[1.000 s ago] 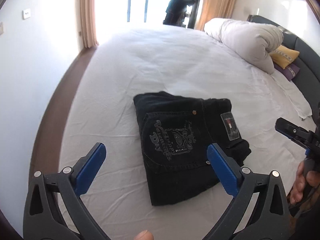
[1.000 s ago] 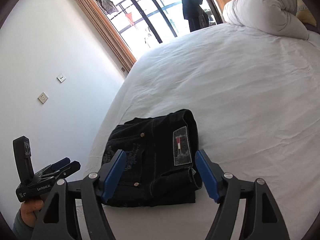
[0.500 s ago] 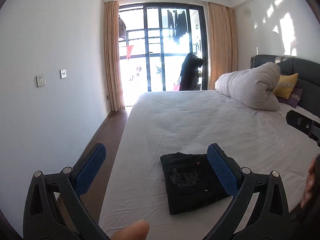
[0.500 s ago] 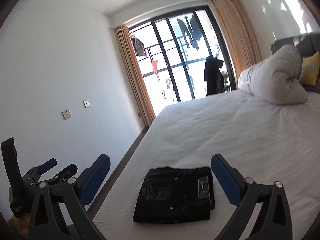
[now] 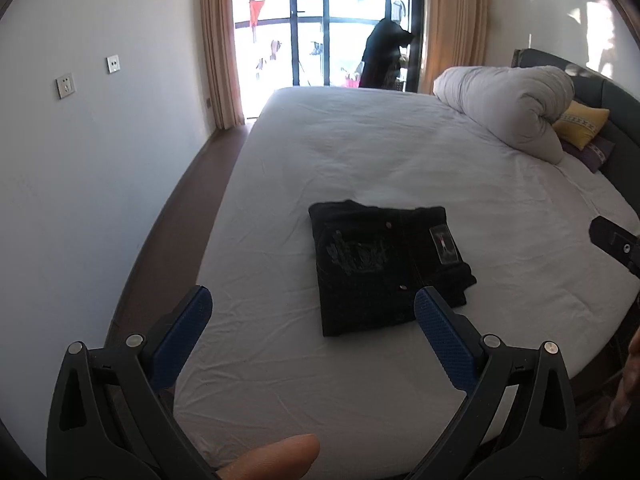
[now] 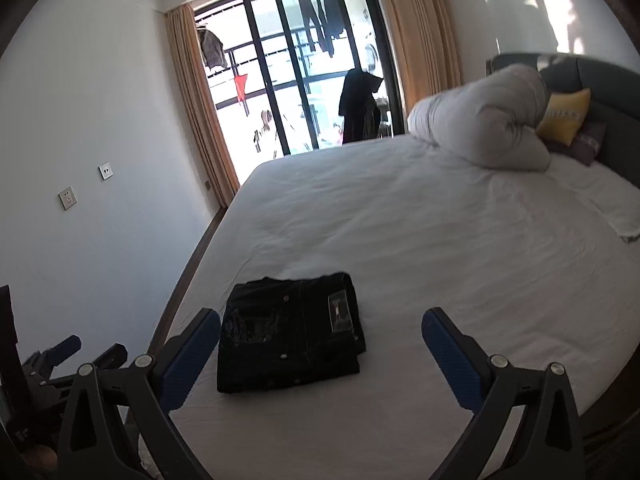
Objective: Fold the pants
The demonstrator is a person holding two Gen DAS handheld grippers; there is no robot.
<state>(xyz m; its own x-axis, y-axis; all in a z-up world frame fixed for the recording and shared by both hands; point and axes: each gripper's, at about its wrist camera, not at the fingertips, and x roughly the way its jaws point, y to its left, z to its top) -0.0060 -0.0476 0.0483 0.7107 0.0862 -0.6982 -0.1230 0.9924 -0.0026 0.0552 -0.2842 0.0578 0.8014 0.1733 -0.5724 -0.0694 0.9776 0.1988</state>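
Looking along the left tongs (image 5: 312,334), I see them spread wide with nothing between the blue pads, held back from the bed (image 5: 400,152), and the pants (image 5: 380,268) lie on the sheet as a compact dark rectangle near the bed's foot edge, back pocket and label showing on top. Looking along the right tongs (image 6: 320,340), these too gape open and empty, clear of the pants (image 6: 290,344), which sit squared up on the bed (image 6: 460,240); to my eye the folding is finished, nothing left but perhaps tidying.
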